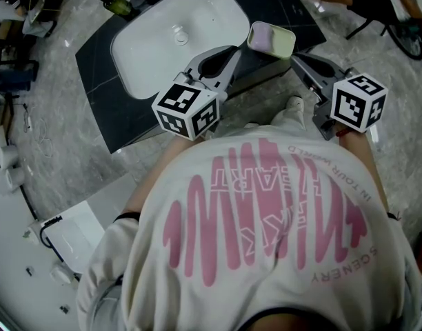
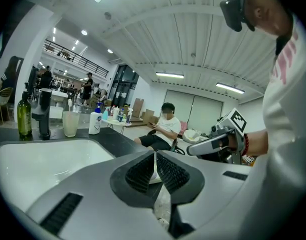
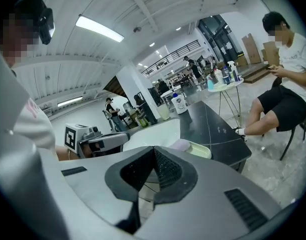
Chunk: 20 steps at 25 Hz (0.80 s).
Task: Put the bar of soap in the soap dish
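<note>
Left tool (image 1: 232,49) and right tool (image 1: 296,59) both sit closed, empty; the shirt (image 1: 266,267) reads "HEART".

On the bench (image 1: 104,105) the sink (image 1: 156,47) takes the middle, with a bottle (image 1: 116,4) behind it at the far left corner. The soap dish (image 1: 285,45) sits just right of the sink, near the bench's front edge, with the bar of soap (image 1: 261,36) in it. The left tool (image 1: 233,52) and right tool (image 1: 298,62) hang before the dish, one on each side
</note>
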Tool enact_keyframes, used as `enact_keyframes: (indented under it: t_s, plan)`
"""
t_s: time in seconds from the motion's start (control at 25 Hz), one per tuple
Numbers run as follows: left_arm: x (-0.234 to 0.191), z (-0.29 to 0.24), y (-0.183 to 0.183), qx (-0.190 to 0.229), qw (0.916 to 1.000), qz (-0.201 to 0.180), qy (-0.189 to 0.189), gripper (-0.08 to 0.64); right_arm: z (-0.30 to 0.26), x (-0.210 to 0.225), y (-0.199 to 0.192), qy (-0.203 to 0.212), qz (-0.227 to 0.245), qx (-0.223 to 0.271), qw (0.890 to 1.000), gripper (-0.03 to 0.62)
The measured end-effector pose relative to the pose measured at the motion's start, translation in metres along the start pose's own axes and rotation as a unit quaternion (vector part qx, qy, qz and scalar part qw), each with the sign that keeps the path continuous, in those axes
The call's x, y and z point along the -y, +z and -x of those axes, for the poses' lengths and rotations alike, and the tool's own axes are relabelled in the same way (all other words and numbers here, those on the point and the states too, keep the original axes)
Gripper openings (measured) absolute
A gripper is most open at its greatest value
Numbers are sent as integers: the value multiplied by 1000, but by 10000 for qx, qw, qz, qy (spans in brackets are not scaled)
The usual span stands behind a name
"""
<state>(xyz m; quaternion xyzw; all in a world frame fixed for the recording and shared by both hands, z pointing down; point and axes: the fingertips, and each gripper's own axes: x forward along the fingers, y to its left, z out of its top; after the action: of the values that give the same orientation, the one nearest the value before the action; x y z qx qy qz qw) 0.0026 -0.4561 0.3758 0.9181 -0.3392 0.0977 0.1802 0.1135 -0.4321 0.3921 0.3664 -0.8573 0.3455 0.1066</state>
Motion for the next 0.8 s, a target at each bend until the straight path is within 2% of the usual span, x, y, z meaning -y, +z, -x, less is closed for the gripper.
enact_keyframes:
  t_s: [0.8]
  plan:
    - [-13, -9, 2, 2, 10000, 46, 20, 23, -5, 14, 11, -118, 65, -31, 9999, 15]
